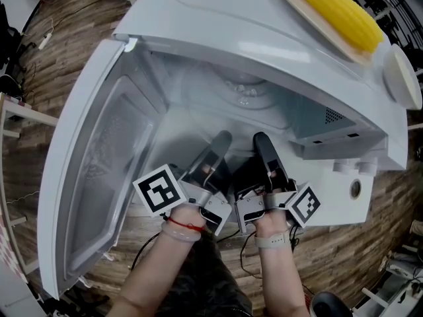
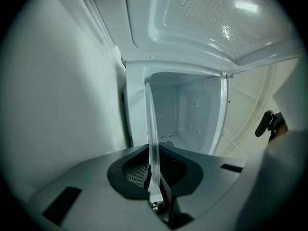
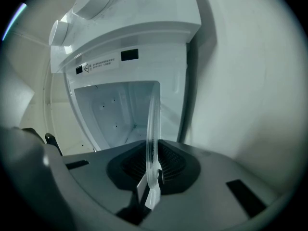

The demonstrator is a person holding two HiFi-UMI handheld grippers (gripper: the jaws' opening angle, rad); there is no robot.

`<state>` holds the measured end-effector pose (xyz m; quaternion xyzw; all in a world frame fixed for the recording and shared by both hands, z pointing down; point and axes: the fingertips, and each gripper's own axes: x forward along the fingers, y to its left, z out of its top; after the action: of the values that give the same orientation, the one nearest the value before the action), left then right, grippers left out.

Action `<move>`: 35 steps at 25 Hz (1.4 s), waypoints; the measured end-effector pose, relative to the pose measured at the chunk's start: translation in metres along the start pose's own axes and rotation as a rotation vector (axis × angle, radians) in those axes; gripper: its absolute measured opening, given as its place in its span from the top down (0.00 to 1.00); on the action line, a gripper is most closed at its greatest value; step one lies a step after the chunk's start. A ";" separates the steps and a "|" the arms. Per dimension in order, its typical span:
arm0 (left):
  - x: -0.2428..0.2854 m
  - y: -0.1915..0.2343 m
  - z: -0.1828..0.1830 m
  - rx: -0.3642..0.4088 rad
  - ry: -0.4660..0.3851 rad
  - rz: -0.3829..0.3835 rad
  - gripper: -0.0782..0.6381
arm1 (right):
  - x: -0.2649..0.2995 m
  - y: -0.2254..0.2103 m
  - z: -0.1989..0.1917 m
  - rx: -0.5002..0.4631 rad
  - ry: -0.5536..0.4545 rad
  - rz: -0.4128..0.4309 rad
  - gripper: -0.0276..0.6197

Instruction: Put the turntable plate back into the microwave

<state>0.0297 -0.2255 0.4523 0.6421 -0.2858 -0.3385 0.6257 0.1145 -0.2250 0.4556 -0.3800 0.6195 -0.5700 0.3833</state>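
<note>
Currently one white microwave (image 1: 218,25) stands with its door (image 1: 86,170) swung wide to the left, and the cavity faces the person. Two grippers reach level into the opening, side by side and close together. The left gripper (image 1: 221,140) is pinched narrow on the near rim of the single clear glass plate (image 1: 243,90). Its own view shows the plate (image 2: 151,129) edge-on, clamped between the ribbed pads of that gripper (image 2: 154,171). The right gripper (image 1: 262,140) grips the same rim just beside it. In its view the glass (image 3: 153,124) also runs edge-on, out from the closed jaws of that gripper (image 3: 151,166) toward the cavity's back wall. The plate lies roughly flat inside the cavity, its raised hub visible near the middle, and the pictures do not settle whether it rests on the cavity floor.

Each gripper carries one cube with square black-and-white markers, so two in all. Two forearms lead to them. The left wrist wears a red string and the right a pale band.

On the microwave's top, toward its right edge, sits one pale tray (image 1: 310,18) holding one yellow corn cob (image 1: 337,8). One white round object (image 1: 402,76) lies at the top's right corner. One knob (image 1: 355,189) shows on the front panel, to the right of the opening. Wooden floor boards (image 1: 73,18) surround everything.
</note>
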 end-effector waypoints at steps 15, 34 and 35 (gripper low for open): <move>0.009 0.002 0.002 -0.037 -0.030 0.034 0.84 | 0.002 0.000 0.003 -0.101 0.019 -0.094 0.88; 0.013 0.007 0.013 0.024 -0.015 0.082 0.84 | -0.020 0.007 -0.024 -0.690 0.338 -0.302 0.83; 0.014 0.006 0.013 0.018 -0.019 0.072 0.84 | -0.020 0.007 -0.024 -0.713 0.347 -0.309 0.83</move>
<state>0.0280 -0.2451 0.4569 0.6336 -0.3176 -0.3195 0.6290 0.1005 -0.1965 0.4507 -0.4755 0.7690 -0.4264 0.0278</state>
